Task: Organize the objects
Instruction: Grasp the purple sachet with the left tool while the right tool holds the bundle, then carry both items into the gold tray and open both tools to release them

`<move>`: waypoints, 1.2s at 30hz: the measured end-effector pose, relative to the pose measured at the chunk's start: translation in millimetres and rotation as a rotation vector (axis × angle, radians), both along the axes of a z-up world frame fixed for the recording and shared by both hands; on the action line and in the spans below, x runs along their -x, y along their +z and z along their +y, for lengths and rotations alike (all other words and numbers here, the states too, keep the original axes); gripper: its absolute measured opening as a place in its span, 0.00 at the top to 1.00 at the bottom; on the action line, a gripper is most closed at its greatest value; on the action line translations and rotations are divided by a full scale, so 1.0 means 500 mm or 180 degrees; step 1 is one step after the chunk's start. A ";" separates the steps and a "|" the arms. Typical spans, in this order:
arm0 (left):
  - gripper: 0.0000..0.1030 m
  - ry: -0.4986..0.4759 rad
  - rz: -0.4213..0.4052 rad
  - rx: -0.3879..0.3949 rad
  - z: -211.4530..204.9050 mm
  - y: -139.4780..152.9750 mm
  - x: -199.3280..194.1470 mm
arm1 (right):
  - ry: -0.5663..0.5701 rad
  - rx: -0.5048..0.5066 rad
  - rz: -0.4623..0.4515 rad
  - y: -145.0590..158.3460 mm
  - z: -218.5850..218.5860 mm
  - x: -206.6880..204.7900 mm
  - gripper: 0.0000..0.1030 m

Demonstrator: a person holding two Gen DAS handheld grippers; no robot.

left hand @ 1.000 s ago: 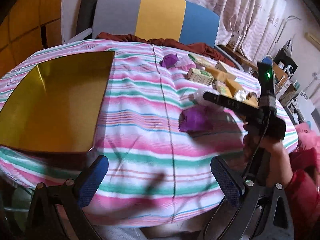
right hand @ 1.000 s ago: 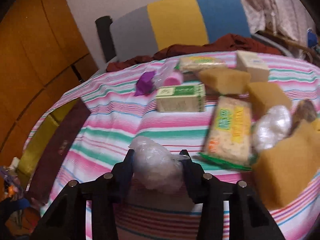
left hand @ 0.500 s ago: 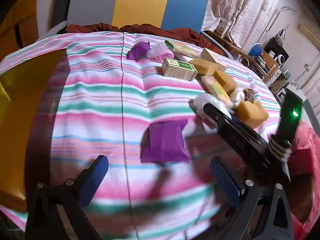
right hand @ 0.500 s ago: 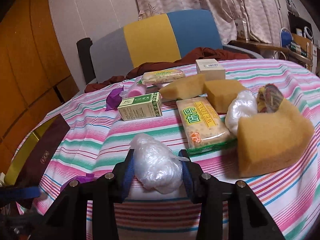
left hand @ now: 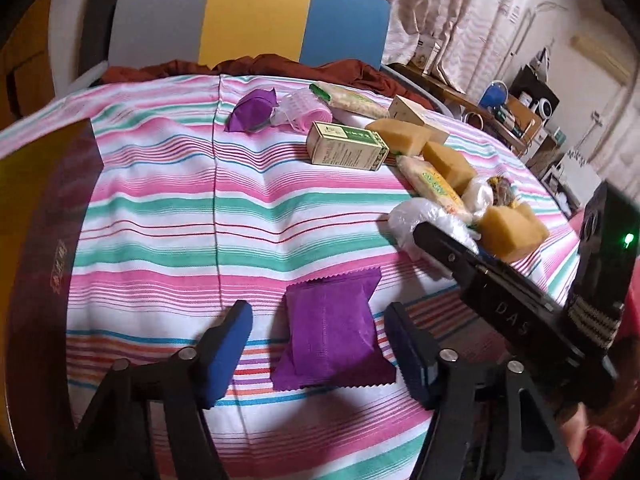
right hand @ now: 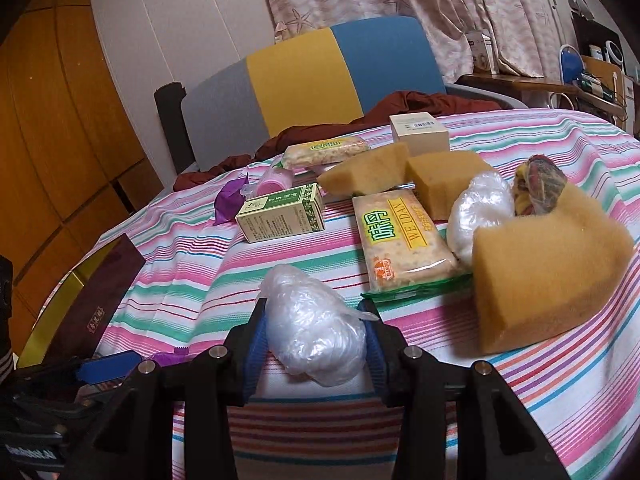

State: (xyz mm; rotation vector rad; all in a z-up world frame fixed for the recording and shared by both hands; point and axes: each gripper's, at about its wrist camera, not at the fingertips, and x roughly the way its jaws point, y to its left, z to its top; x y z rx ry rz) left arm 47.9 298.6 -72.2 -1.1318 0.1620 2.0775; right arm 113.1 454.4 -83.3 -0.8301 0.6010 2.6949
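Note:
A flat purple packet (left hand: 334, 334) lies on the striped tablecloth (left hand: 172, 216). My left gripper (left hand: 320, 348) is open, its blue pads on either side of the packet, not touching it. My right gripper (right hand: 316, 344) is shut on a crumpled clear plastic bag (right hand: 314, 338), which also shows in the left wrist view (left hand: 424, 222). A gold tray with a dark lid (right hand: 92, 292) sits at the table's left edge (left hand: 36, 216).
Further back lie a green-and-white box (right hand: 282, 212), cracker packs (right hand: 400, 236), several yellow sponges (right hand: 536, 280), a second plastic bag (right hand: 478, 210), a beige box (right hand: 418, 132), a purple wrapper (left hand: 252, 110) and a pink item (right hand: 274, 180). A chair (left hand: 248, 20) stands behind the table.
My left gripper has swung right from the gold tray and come down over the purple packet, its fingers closer together. My right gripper keeps hold of the plastic bag.

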 end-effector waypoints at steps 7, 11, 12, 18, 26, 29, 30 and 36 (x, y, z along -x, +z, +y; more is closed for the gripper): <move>0.58 -0.0195 0.0228 0.0176 0.012 -0.006 -0.030 | -0.0009 -0.0063 -0.0019 0.000 -0.004 0.000 0.57; 0.58 -0.0199 0.0178 0.0118 0.003 -0.004 -0.043 | -0.0019 -0.0123 -0.0044 0.001 -0.009 0.001 0.57; 0.58 -0.0183 0.0153 0.0091 -0.002 -0.002 -0.044 | -0.0022 -0.0144 -0.0053 0.001 -0.011 0.001 0.57; 0.59 -0.0092 0.0176 -0.0057 -0.049 0.031 -0.062 | -0.0038 -0.0219 -0.0088 0.001 -0.018 0.004 0.57; 0.58 0.0088 0.0230 -0.0360 -0.138 0.105 -0.063 | -0.0044 -0.0280 -0.0145 0.002 -0.023 0.008 0.58; 0.58 0.0228 0.0279 -0.0400 -0.177 0.131 -0.049 | -0.0052 -0.0334 -0.0194 0.002 -0.028 0.011 0.58; 0.58 0.0275 0.0287 -0.0415 -0.194 0.139 -0.041 | -0.0057 -0.0353 -0.0213 0.003 -0.030 0.012 0.58; 0.58 0.0592 0.0339 -0.0342 -0.299 0.156 0.004 | -0.0107 -0.0450 -0.0353 0.005 -0.045 0.017 0.58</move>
